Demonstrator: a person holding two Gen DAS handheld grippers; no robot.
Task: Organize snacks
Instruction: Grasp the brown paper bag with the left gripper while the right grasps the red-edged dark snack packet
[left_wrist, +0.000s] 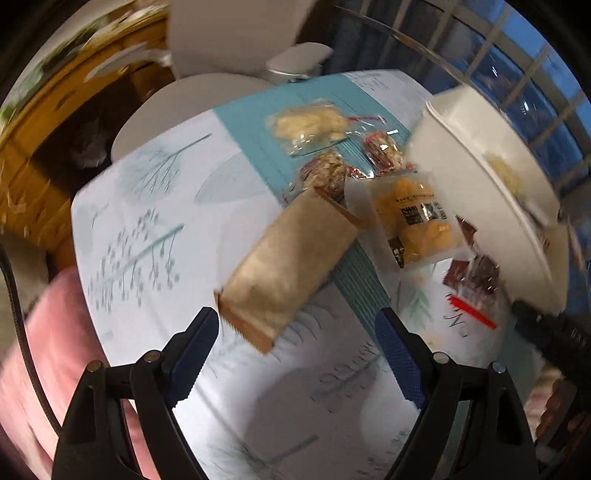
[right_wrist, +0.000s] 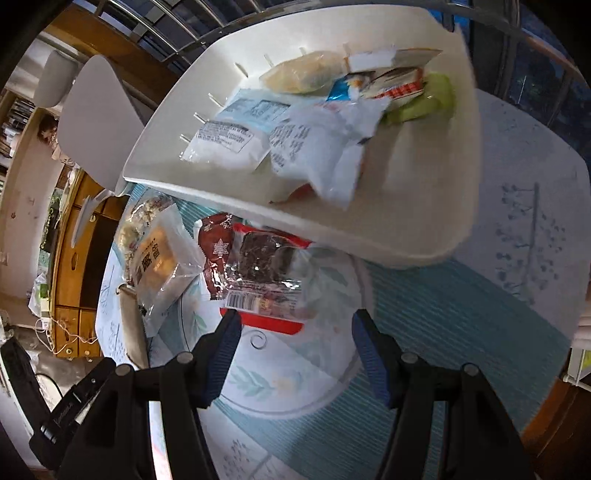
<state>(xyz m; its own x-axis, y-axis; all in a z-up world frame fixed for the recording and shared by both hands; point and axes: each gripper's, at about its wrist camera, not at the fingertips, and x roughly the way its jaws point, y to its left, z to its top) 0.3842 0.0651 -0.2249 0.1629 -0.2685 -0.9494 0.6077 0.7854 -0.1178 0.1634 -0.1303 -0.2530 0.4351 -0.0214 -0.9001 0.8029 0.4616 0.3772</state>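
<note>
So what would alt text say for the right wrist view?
An open, empty gripper hangs above a clear, red-edged packet of dark snacks on a leaf-print tablecloth. Behind it, a white tray holds several snack packets.

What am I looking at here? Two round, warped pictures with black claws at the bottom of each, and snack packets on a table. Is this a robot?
No robot: a person carries a hand-held gripper in each hand, and each has a wide-angle camera looking along its two fingers. One picture comes from the left hand-held gripper, the other from the right hand-held gripper. Both stand open and hold nothing.

On the leaf-patterned tablecloth lie loose snacks: a brown paper packet, an orange snack packet and a red-edged packet of dark pieces. Beside them is a white tray already holding several packets. The left camera faces the brown packet, the right one the red-edged packet.
</note>
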